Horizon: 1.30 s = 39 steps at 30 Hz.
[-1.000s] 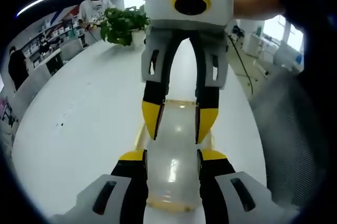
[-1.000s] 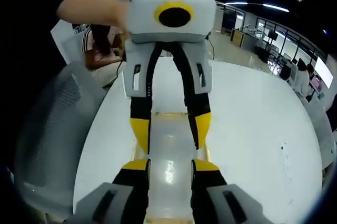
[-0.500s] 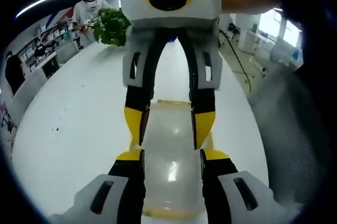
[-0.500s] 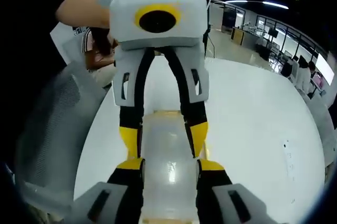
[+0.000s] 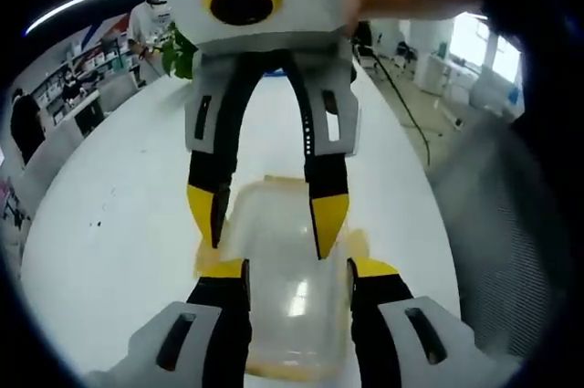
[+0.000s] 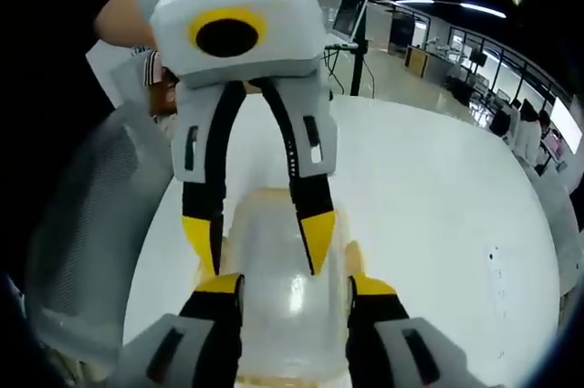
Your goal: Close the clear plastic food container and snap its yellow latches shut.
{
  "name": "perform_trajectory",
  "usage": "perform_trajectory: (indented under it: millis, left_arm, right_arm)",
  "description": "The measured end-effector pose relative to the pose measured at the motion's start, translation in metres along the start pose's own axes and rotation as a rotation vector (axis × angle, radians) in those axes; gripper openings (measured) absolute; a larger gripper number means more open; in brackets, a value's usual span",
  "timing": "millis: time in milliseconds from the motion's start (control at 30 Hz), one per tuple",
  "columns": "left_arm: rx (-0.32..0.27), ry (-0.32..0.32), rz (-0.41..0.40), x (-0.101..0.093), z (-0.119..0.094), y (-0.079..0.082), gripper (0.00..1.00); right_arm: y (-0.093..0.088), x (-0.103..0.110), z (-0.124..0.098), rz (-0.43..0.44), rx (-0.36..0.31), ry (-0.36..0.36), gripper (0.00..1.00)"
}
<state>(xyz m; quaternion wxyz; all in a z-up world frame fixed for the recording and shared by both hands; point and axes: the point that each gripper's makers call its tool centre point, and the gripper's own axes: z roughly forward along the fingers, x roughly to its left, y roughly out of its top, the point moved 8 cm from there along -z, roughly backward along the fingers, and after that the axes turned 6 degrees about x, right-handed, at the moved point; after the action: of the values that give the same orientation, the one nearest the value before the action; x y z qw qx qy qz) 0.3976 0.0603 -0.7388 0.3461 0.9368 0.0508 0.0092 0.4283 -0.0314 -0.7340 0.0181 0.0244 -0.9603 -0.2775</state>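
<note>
Office background all around: a big white table (image 5: 119,224) with the clear container (image 5: 283,288) sitting on it, its lid on top and yellow latches (image 5: 208,256) showing along the sides. Left gripper view looks along the left gripper (image 5: 297,271), jaws spread apart and straddling the container's near end, yellow-tipped fingers on either side of the lid, though I can't tell if they actually touch it. Facing it from the far end is the right gripper (image 5: 266,222), a hand (image 5: 401,0) holding it from behind, its jaws also spread wide with the tips down over the lid's far part. A potted plant (image 5: 178,50) sits further back on the table, with people standing near desks beyond it. A grey mesh chair (image 5: 502,224) is off to the right of the table. Right gripper view is the mirror of that: the right gripper (image 6: 294,286) straddles its end of the container (image 6: 278,297), jaws apart, and the left gripper (image 6: 257,233) comes down from the opposite side, open too, tips low over the lid. The same mesh chair (image 6: 91,224) sits at the left there, and a monitor on a stand (image 6: 354,9) stands behind the table (image 6: 438,205).
</note>
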Motion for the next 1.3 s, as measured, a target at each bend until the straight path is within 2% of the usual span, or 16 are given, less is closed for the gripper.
perform_trajectory:
  millis: [233, 433, 500, 633, 833, 933, 1133, 1167, 1200, 1267, 1300]
  left_arm:
    - [0.008, 0.022, 0.010, -0.004, -0.002, 0.000, 0.41]
    - [0.031, 0.043, 0.052, -0.012, -0.002, -0.001, 0.42]
    - [0.070, 0.107, 0.133, -0.012, -0.004, -0.001, 0.42]
    - [0.059, 0.119, 0.161, -0.026, -0.001, 0.004, 0.43]
    - [0.100, 0.158, 0.205, -0.030, 0.005, 0.001, 0.42]
    - [0.108, 0.169, 0.203, -0.031, 0.006, 0.000, 0.42]
    - [0.159, 0.186, 0.196, -0.029, 0.011, -0.010, 0.35]
    - [0.152, 0.188, 0.192, -0.031, 0.012, -0.011, 0.36]
    - [0.159, 0.200, 0.239, -0.031, 0.012, -0.010, 0.36]
    - [0.152, 0.197, 0.202, -0.033, 0.013, -0.008, 0.36]
    - [0.150, 0.194, 0.208, -0.034, 0.013, -0.007, 0.36]
  right_arm:
    - [0.000, -0.004, 0.004, -0.008, 0.032, 0.021, 0.45]
    - [0.000, -0.008, 0.006, -0.024, 0.062, 0.033, 0.49]
    - [0.000, -0.009, 0.006, -0.019, 0.066, 0.039, 0.49]
    - [0.001, -0.010, 0.008, -0.021, 0.074, 0.049, 0.51]
    - [0.000, -0.011, 0.012, -0.029, 0.104, 0.059, 0.52]
    - [-0.002, -0.011, 0.013, -0.037, 0.132, 0.067, 0.52]
    - [-0.002, -0.013, 0.013, -0.002, 0.130, 0.083, 0.52]
    - [-0.002, -0.013, 0.014, 0.002, 0.133, 0.085, 0.52]
    - [-0.001, -0.012, 0.014, 0.004, 0.140, 0.085, 0.52]
    - [0.000, -0.010, 0.014, 0.003, 0.159, 0.091, 0.50]
    - [0.000, -0.010, 0.013, -0.001, 0.168, 0.094, 0.49]
